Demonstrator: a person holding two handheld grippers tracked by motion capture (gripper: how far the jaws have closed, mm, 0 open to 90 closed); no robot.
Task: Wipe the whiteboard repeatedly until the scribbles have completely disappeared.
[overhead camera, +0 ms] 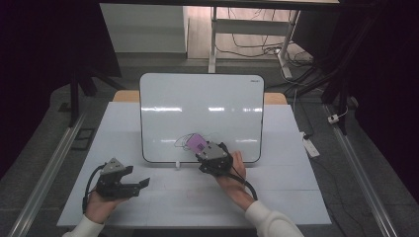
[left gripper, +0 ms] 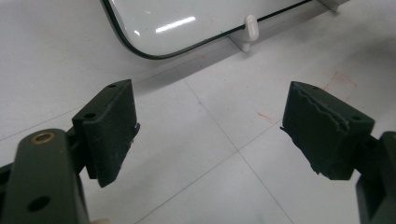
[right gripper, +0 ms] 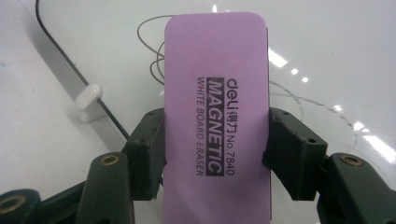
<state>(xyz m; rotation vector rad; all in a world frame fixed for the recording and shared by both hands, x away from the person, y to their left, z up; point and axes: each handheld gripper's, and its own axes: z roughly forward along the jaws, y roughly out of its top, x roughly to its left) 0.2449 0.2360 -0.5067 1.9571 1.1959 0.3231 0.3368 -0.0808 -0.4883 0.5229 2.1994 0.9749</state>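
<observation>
High view: right gripper (overhead camera: 206, 154) sits at the near edge of the white rounded-corner whiteboard (overhead camera: 197, 106), which stands propped on the white tabletop (overhead camera: 163, 197), leaning back, with small white clips at its bottom edge. Its jaws are clamped on the long sides of a pale purple rectangular magnetic whiteboard eraser (overhead camera: 197, 143); right gripper view confirms both pads pressed on the eraser (right gripper: 217, 107), printed face toward the camera. Eraser is over the lower middle of the board, on top of a thin dark scribbled loop of marker line (overhead camera: 182, 140); part of that line still shows to the left of the eraser and, in the right gripper view, trailing off right as well (right gripper: 303, 99). Can't tell from these frames whether the felt side is actually pressed on the surface or just off it. Left gripper (overhead camera: 141, 183) is parked on the near left of the table, well apart from the board, jaws wide apart with nothing between them; left gripper view shows bare table and the board's near corner (left gripper: 140, 28) beyond. My read: wiping step is in hand, marks not yet cleared. Next move needs the eraser flat on the board with steady pressure, swept left across the loop and then right over the tail. Risk: board is only propped, so a hard push could tip or slide it; left gripper may have to brace the edge.
</observation>
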